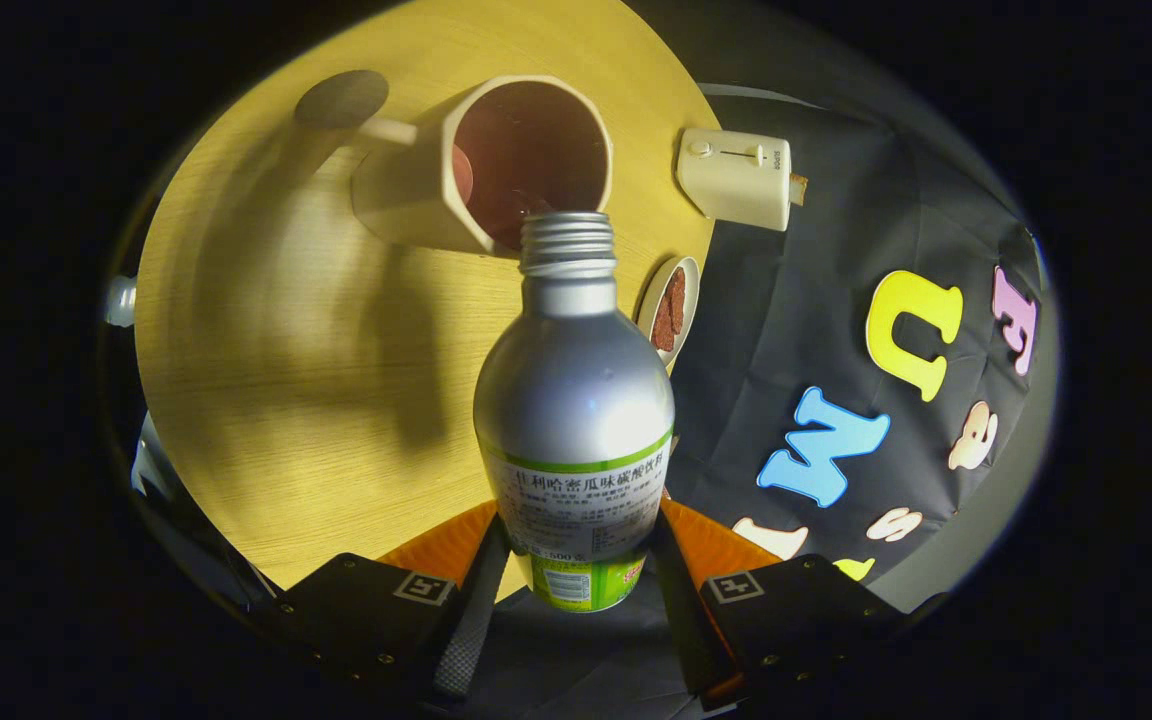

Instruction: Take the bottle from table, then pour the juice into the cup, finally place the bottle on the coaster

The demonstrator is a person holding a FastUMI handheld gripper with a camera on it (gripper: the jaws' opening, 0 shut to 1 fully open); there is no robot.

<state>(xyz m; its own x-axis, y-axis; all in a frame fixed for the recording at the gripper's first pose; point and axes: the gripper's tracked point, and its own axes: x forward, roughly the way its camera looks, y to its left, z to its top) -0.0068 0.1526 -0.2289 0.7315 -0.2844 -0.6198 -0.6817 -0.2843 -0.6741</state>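
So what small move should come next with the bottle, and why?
Probably tip the bottle a little further. The tool grips its lower body, its open threaded mouth sits right at the rim of the cup, and no stream is visible yet. Keep the mouth over the opening.

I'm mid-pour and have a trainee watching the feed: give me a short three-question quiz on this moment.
1. True or false: the gripper is shut on the bottle.
2. Where does the bottle's open mouth point? A) at the white toaster B) into the cup C) at the small dish
3. Fill in: the bottle's cap is ____.

Key
1. True: both fingers press on the bottle's lower body.
2. B: the threaded neck sits at the cup's rim, tilted toward its opening.
3. Off: the bare threads show.
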